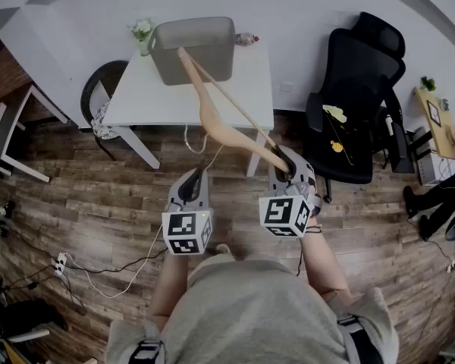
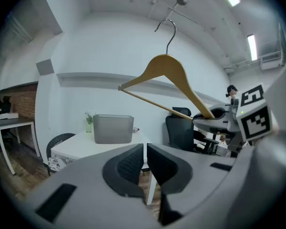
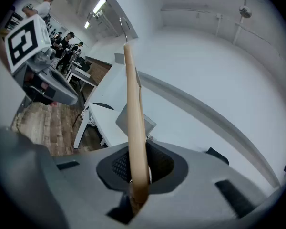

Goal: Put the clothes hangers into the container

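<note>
A wooden clothes hanger (image 1: 220, 123) with a metal hook juts from my right gripper (image 1: 284, 165), which is shut on the tip of one hanger arm. The hanger's far end reaches over the grey container (image 1: 197, 48) on the white table (image 1: 136, 97). In the right gripper view the hanger (image 3: 135, 118) rises straight up from between the jaws (image 3: 139, 168). My left gripper (image 1: 196, 179) hangs beside it, shut on nothing. In the left gripper view the hanger (image 2: 167, 68) is up in the air above the container (image 2: 113, 129), well beyond the shut left gripper (image 2: 146, 163).
A black office chair (image 1: 356, 89) stands right of the table, a round dark chair (image 1: 98, 97) left of it. A small plant (image 1: 142, 32) sits by the container. Cables and a power strip (image 1: 61, 264) lie on the wooden floor at the left.
</note>
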